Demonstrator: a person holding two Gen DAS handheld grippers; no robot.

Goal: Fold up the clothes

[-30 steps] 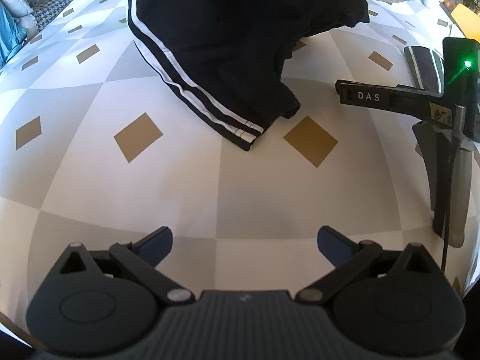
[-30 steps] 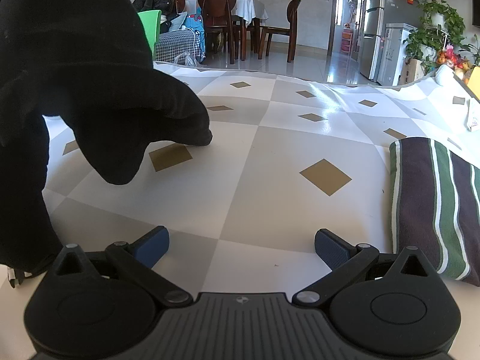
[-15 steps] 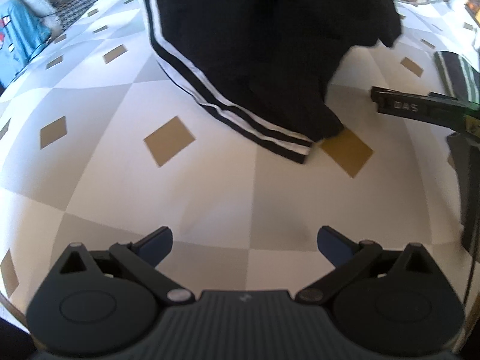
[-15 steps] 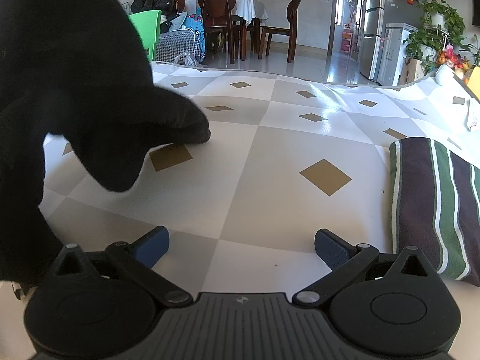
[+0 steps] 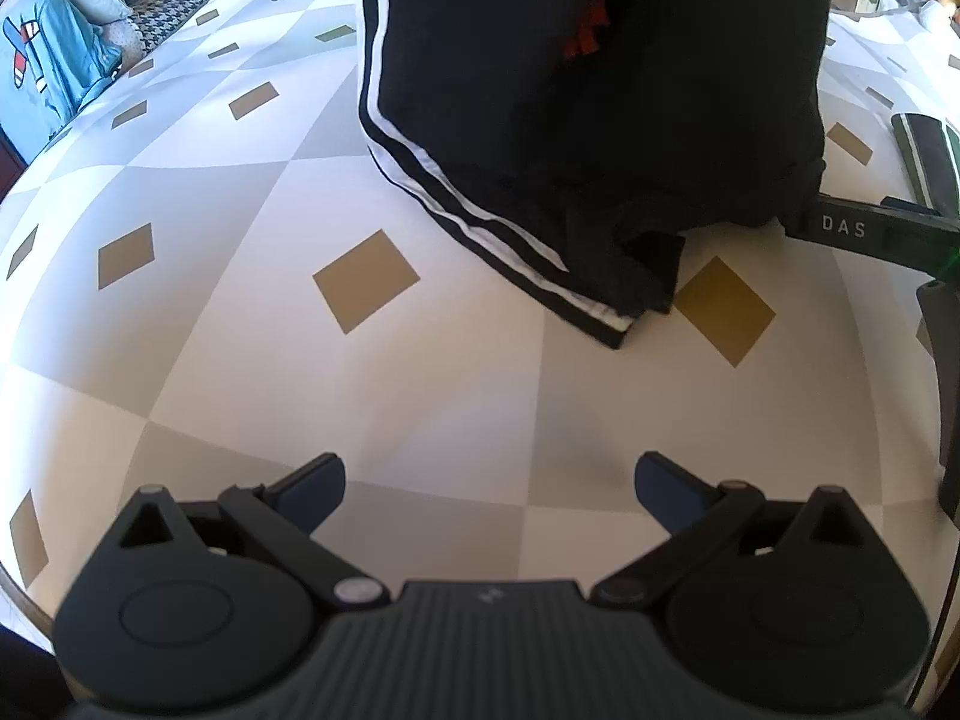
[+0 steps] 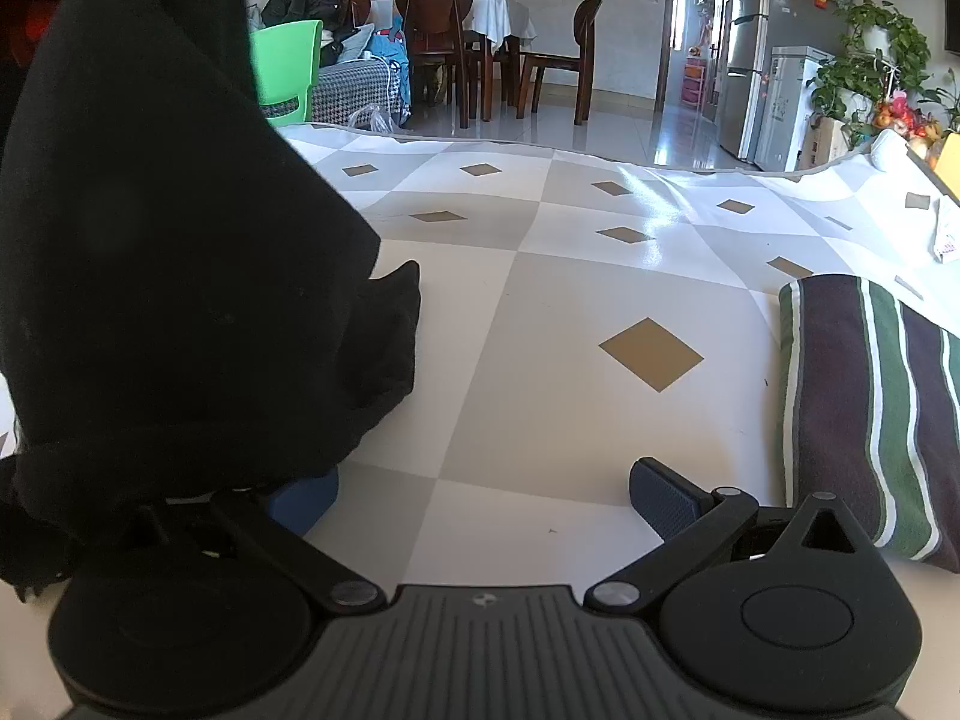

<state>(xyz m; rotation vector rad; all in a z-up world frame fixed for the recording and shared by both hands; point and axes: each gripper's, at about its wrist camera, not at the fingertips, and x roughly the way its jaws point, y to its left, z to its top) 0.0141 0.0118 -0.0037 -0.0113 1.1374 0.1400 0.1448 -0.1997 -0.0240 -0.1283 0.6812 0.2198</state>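
On the chequered table cover (image 5: 252, 360), mid-fold:

Garment: black track trousers with white side stripes (image 5: 540, 120), heaped centre-far in the left wrist view; striped hem corner lying on the cover beside a tan diamond; a red mark visible high on the cloth.

Left gripper (image 5: 489, 483): fingers spread wide, nothing between them, hovering over bare cover near side of the heap, well apart from the hem.

Right gripper (image 6: 480, 492): fingers apart, empty; black cloth draped over the left finger and hiding most of it; right finger (image 6: 660, 492) clear. Seen also from the left wrist view as a dark bar marked DAS (image 5: 864, 228) at the right edge of the heap.

Change over the last second: garment closer and larger in both views; heap lower and slumped against the right tool, where a moment ago a gap showed between cloth and finger. Left tool shifted leftward, more cover and the blue cloth (image 5: 54, 78) at far left now in frame.

Meaning for task: probably a fold just laid down and released, or a re-grip pending; trousers bunched, not yet flat.

Done pile: folded striped green-and-dark garment (image 6: 870, 408) at right, near the right tool, not touching.

Risk: draped cloth likely to snag on the right finger on withdrawal.
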